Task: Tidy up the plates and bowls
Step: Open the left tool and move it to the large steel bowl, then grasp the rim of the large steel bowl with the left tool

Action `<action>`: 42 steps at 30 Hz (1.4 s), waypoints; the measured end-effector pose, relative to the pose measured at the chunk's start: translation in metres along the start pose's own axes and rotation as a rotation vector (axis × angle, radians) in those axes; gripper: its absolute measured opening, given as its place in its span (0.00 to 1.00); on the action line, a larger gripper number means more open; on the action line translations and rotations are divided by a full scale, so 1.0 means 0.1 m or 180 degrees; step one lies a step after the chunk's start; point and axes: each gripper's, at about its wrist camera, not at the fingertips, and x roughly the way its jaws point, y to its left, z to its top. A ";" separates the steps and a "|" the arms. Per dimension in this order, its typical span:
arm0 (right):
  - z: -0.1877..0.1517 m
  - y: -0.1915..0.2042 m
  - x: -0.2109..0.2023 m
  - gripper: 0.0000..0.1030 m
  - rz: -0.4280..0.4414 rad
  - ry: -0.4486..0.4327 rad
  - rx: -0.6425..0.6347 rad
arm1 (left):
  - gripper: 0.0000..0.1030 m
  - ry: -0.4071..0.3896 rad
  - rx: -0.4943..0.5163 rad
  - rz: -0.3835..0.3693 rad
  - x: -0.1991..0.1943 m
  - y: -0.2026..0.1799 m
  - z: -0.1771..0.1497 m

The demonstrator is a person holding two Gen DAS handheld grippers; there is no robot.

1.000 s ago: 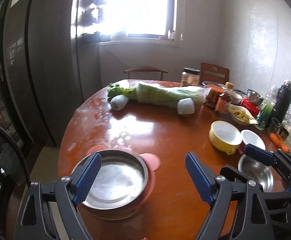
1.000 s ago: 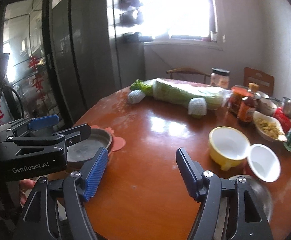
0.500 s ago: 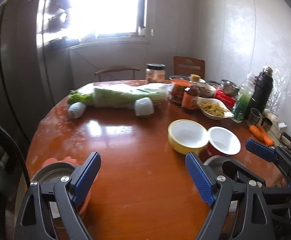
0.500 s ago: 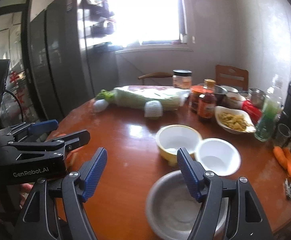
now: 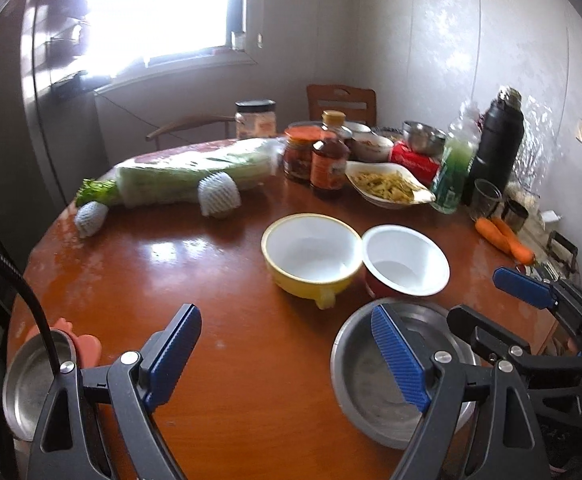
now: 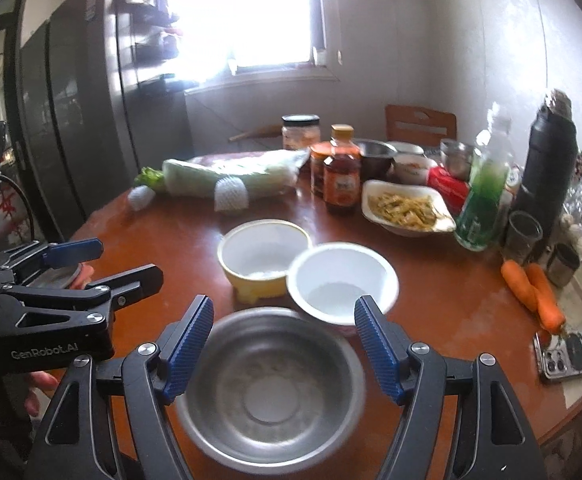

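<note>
A steel bowl (image 6: 269, 390) sits near the table's front edge, straddled by my open right gripper (image 6: 283, 344); it also shows in the left wrist view (image 5: 375, 376). Behind it stand a yellow bowl (image 6: 263, 256) (image 5: 311, 256) and a red bowl with white inside (image 6: 343, 280) (image 5: 405, 264), touching each other. My left gripper (image 5: 287, 356) is open and empty over bare table, left of the steel bowl. A steel plate (image 5: 37, 380) on a pink mat lies at the far left edge.
Wrapped cabbage (image 5: 191, 172), jars, a sauce bottle (image 6: 341, 178), a dish of food (image 6: 405, 208), a green bottle (image 6: 483, 204), a black flask (image 6: 547, 168), glasses, carrots (image 6: 531, 292) and a phone (image 6: 569, 356) crowd the back and right. Chairs and a fridge stand beyond.
Both grippers swung right, away from the steel plate on the pink mat. The steel bowl now lies between the right gripper's fingers. Both stayed open.
</note>
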 end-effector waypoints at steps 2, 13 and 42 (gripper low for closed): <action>-0.06 -0.08 0.05 0.72 -0.0012 0.0060 0.0035 | 0.84 0.0087 -0.0004 -0.0090 0.09 -0.05 -0.04; -0.46 -0.36 0.27 0.72 -0.0090 0.0405 0.0147 | 0.84 0.0429 0.0032 -0.0200 0.49 -0.25 -0.26; -0.62 -0.29 0.39 0.28 0.0042 0.0532 0.0028 | 0.46 0.0782 -0.0026 -0.0372 0.71 -0.32 -0.50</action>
